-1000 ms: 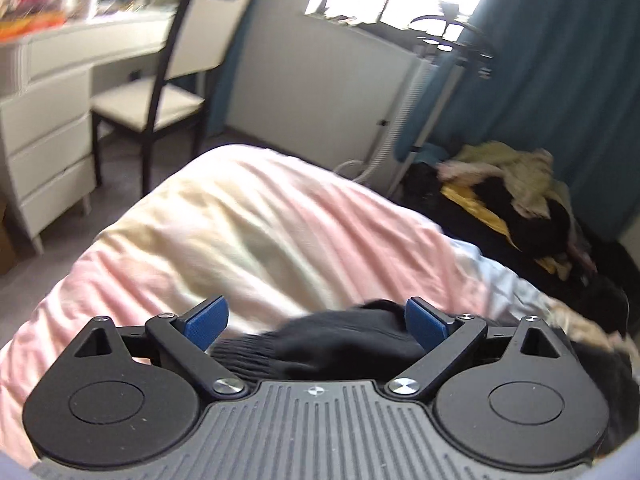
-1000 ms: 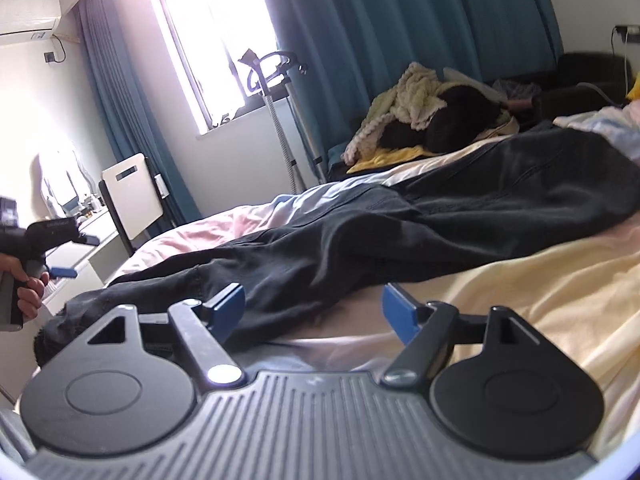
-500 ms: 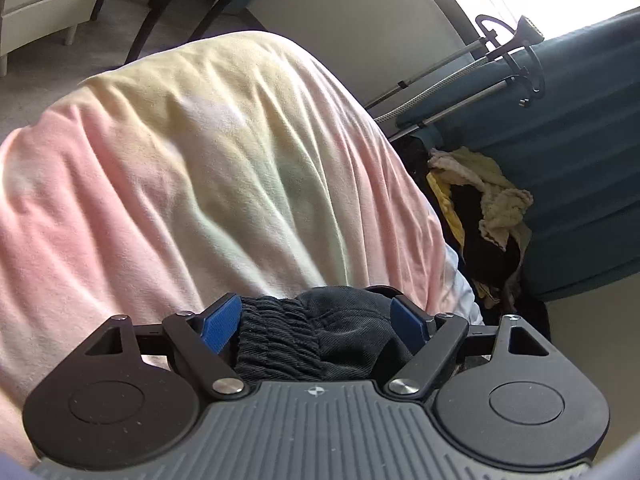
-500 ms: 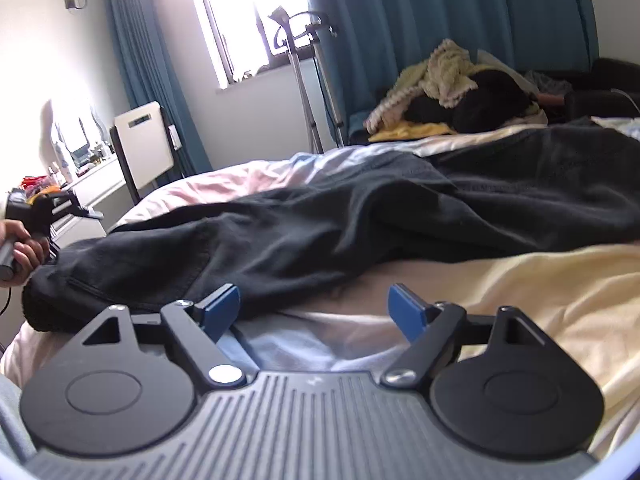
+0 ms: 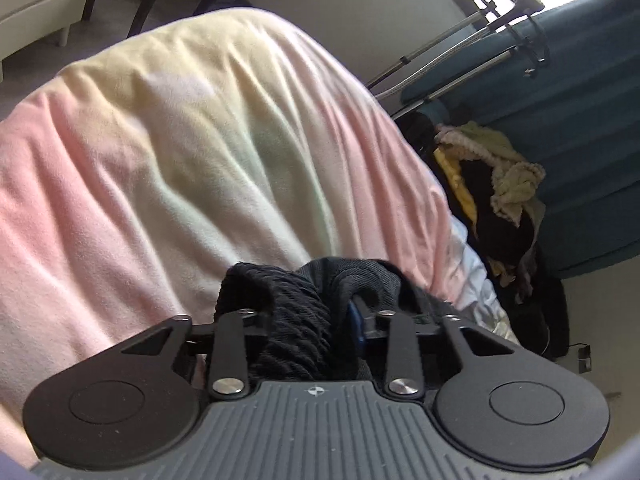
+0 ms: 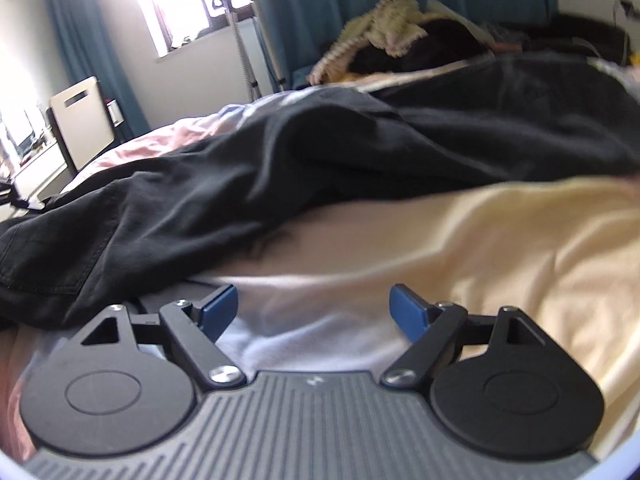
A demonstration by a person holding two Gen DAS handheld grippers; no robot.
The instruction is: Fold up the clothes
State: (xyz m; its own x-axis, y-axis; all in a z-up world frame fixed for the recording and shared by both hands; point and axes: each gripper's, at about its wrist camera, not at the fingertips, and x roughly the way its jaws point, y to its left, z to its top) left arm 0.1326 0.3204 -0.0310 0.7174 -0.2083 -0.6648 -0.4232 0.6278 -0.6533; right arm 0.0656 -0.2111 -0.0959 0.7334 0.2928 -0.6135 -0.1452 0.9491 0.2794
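Observation:
Black trousers (image 6: 280,168) lie stretched across the bed, running from the lower left to the far right in the right wrist view. My left gripper (image 5: 308,320) is shut on their ribbed waistband (image 5: 296,312), which bunches up between the fingers. My right gripper (image 6: 314,312) is open and empty, low over the bed sheet (image 6: 500,248) just in front of the trousers, not touching them.
The bed has a pink, cream and pale blue sheet (image 5: 180,152). A pile of other clothes (image 5: 496,184) lies beyond the bed by the blue curtain (image 5: 580,112); it also shows in the right wrist view (image 6: 400,36). A garment steamer stand (image 6: 244,40) and a chair (image 6: 84,120) stand near the window.
My left gripper has closed on the trousers' waistband, which was loose between its open fingers before. My right gripper has moved closer to the trousers and stays open.

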